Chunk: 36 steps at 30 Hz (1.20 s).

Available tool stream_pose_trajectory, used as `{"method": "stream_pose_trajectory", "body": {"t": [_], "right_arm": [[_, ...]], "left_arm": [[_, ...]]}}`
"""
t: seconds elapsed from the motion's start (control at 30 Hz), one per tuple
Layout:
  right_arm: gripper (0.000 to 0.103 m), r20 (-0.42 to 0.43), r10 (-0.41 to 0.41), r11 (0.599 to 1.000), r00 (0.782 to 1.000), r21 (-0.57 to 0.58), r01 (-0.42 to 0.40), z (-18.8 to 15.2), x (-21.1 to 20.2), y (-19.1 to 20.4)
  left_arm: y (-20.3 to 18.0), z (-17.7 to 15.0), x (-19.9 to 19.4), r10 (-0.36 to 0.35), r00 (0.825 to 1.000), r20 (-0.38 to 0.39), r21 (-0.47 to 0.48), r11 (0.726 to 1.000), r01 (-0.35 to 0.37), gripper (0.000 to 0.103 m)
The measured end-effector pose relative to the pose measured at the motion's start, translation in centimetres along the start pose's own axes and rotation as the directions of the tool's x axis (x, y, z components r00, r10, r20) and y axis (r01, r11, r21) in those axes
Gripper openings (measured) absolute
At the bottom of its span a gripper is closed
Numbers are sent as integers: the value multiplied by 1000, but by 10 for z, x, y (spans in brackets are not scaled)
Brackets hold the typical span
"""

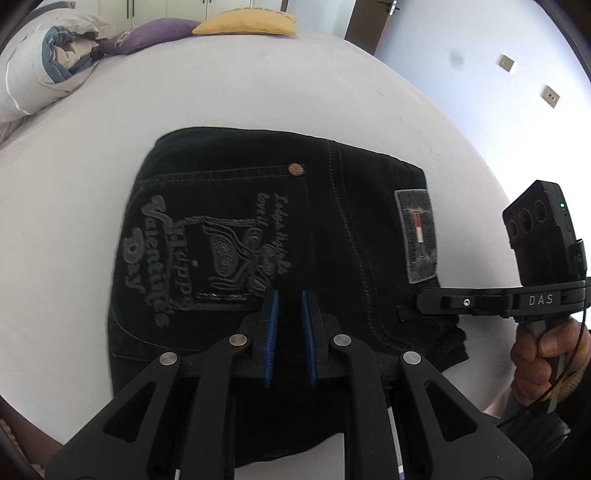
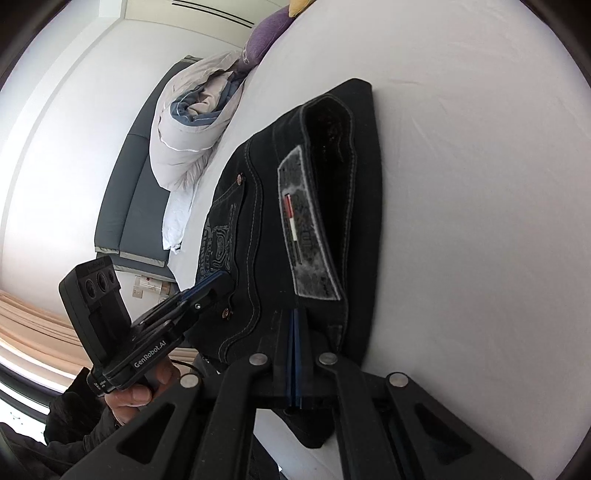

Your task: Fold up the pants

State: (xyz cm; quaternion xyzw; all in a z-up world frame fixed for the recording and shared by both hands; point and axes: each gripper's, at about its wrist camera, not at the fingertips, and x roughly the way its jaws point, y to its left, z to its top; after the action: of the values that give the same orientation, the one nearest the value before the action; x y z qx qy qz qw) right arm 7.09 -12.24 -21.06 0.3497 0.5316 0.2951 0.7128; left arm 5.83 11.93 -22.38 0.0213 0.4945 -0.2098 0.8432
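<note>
Black jeans (image 1: 236,206) lie folded into a compact stack on the white bed sheet (image 1: 74,177), back pocket embroidery and grey waistband patch (image 1: 415,236) facing up. My left gripper (image 1: 289,299) hovers over the near edge of the pocket, its blue pads a small gap apart, nothing between them. My right gripper (image 2: 294,314) is shut at the waistband edge of the jeans (image 2: 295,177), beside the grey patch (image 2: 306,225); it seems to pinch the fabric there. It shows from the side in the left wrist view (image 1: 406,304).
A rolled white and blue duvet (image 1: 44,62), a purple cushion (image 1: 147,33) and a yellow cushion (image 1: 247,22) lie at the head of the bed. A grey headboard (image 2: 125,199) stands beyond. The bed edge runs close on the right.
</note>
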Motion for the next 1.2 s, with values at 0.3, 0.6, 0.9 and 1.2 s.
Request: {"method": "stream_pose_trajectory", "body": {"t": [0.3,0.6,0.9,1.2], "right_arm": [[27,98,-9,999,995,41,5,22,-45,1],[33,34,-24,995,999,100,20,37,-19,-12],[32,19,-58,996,998,73,57,46,-13,4],[16,27,-191,981,981,-9,192,48,-12,24]], "left_arm": [[2,-9,12,-55,998,14,-68,996,56,13],[11,-10,16,-81,997,6,-90,993,81,13],[17,-8,13,-73,997,-2,-80,994,72,13],[-6,2,4,-16,1000,-22,-52,999,15,13]]}}
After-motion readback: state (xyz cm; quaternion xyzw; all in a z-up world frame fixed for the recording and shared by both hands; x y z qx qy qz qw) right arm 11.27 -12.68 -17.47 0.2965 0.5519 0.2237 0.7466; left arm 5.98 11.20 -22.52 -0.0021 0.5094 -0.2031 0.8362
